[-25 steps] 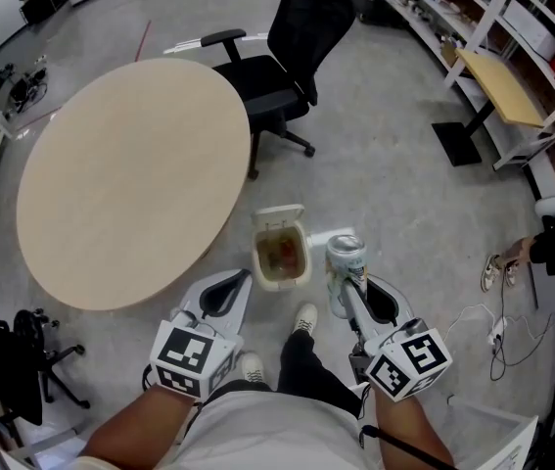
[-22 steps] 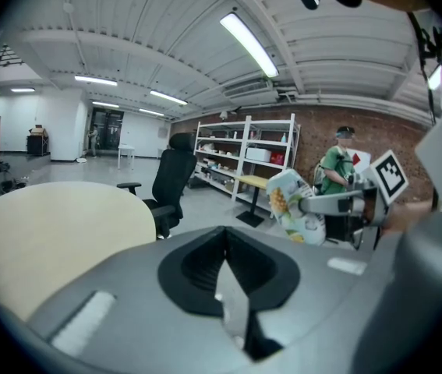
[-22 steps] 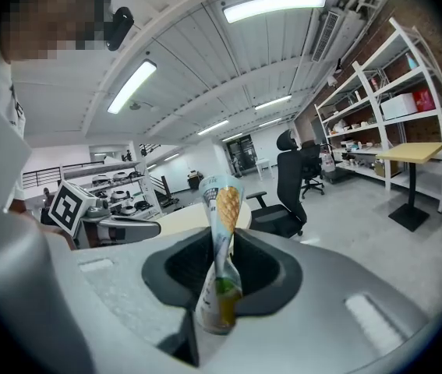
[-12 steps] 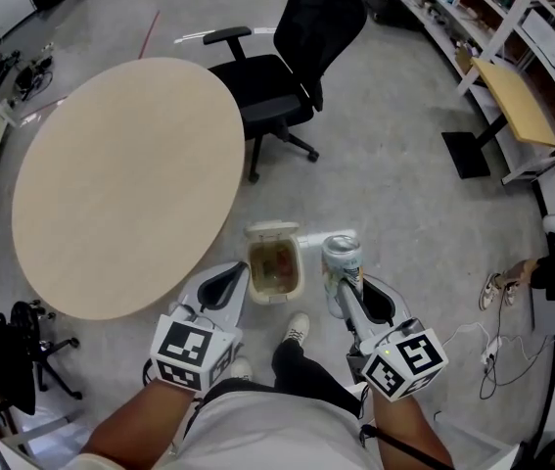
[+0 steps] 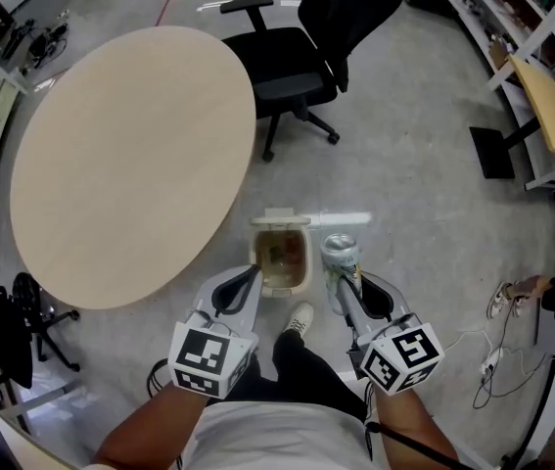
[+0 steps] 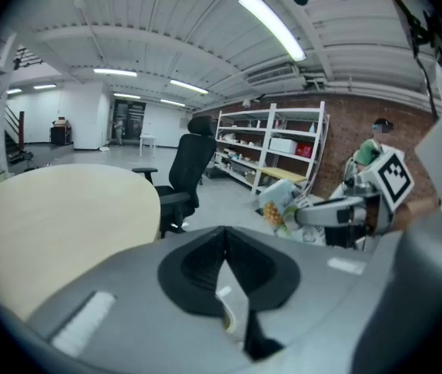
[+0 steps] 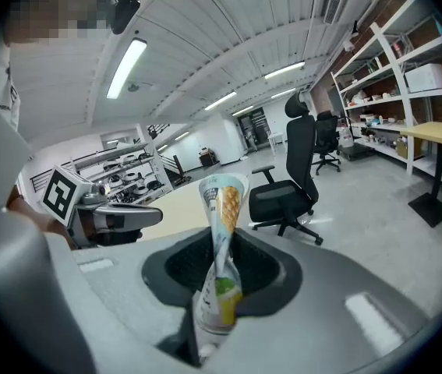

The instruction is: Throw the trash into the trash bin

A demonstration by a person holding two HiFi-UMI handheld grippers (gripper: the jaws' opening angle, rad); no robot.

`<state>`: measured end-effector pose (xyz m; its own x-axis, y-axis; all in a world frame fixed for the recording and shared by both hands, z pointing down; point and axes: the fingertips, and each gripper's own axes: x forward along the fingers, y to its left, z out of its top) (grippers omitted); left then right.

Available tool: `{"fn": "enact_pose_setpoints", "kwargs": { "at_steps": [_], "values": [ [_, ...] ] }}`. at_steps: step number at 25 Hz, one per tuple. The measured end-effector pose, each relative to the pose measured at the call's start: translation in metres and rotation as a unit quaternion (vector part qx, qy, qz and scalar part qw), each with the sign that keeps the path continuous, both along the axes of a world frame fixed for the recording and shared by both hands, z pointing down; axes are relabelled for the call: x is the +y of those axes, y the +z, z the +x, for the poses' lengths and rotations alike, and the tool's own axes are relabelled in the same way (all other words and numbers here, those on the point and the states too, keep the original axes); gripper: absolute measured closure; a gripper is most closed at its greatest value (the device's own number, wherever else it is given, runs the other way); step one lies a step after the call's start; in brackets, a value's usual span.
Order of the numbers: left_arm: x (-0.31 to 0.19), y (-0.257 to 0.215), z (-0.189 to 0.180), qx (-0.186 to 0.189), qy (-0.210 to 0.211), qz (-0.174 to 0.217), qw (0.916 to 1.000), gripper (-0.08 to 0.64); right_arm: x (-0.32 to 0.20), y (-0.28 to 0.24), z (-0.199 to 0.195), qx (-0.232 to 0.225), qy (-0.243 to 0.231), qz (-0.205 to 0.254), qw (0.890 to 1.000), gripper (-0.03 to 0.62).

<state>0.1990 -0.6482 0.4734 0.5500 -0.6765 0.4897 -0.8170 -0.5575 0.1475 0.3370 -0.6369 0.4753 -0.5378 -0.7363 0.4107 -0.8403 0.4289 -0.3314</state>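
On the floor by the round table's (image 5: pixel 130 155) edge, the open bin (image 5: pixel 307 258) stands between both grippers. The right gripper (image 5: pixel 344 284) pinches a crumpled can (image 5: pixel 341 255) just beside the bin's right rim. The left gripper (image 5: pixel 247 276) is closed and empty.

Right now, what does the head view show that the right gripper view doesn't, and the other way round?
Head view only: the open trash bin on the floor and, nearer, the person's shoe. Right gripper view only: the ceiling light strip, and how flat the drink can is squeezed between the right tool's jaws. Both: the drink can, the left tool, the round table, the black chair.
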Motion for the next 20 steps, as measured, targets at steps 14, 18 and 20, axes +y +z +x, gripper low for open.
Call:
{"fn": "enact_pose_setpoints", "kwargs": {
  "at_steps": [14,18,20],
  "values": [
    [0.018,0.112,-0.030,-0.019,-0.001,-0.099,0.9949,0.552,-0.003,0.096,-0.031,0.032,0.014,-0.076,0.996,0.512],
    [0.020,0.128,-0.026,-0.026,0.014,-0.107,0.9938,0.552,-0.006,0.118,-0.033,0.045,0.012,-0.094,0.994,0.512],
    [0.022,0.138,-0.026,-0.026,0.018,-0.113,0.9931,0.552,-0.007,0.132,-0.037,0.054,0.008,-0.103,0.993,0.512]
  ]
}}
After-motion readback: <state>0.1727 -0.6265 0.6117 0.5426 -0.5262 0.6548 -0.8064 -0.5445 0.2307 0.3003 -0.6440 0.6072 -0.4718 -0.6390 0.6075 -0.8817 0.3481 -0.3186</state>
